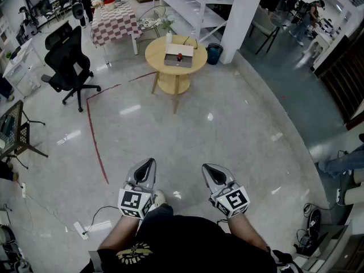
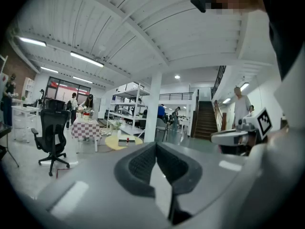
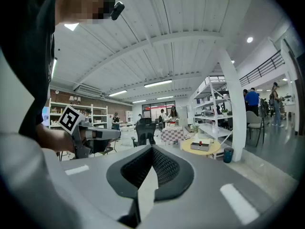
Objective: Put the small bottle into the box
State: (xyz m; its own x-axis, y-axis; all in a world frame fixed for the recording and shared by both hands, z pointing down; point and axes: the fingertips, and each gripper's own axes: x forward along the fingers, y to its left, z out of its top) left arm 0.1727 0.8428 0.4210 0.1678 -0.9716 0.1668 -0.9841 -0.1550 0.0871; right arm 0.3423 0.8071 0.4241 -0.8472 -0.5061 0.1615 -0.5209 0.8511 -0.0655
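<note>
Two grippers hang side by side over the floor, well short of the round table [image 1: 158, 53]. The left gripper [image 1: 148, 165] and the right gripper [image 1: 208, 169] each have their fingers pressed together with nothing between them. On the table lies a pale grey box [image 1: 171, 61]. A small red-topped item [image 1: 180, 56] sits at its middle, though whether it is inside the box or on top of it cannot be told. What looks like the small bottle [image 1: 169, 37], white and upright, stands on the table just behind the box and outside it, beside a potted plant [image 1: 166, 24]. A blue bin [image 1: 214, 54] stands on the floor just right of the table, and what it holds is too small to tell.
</note>
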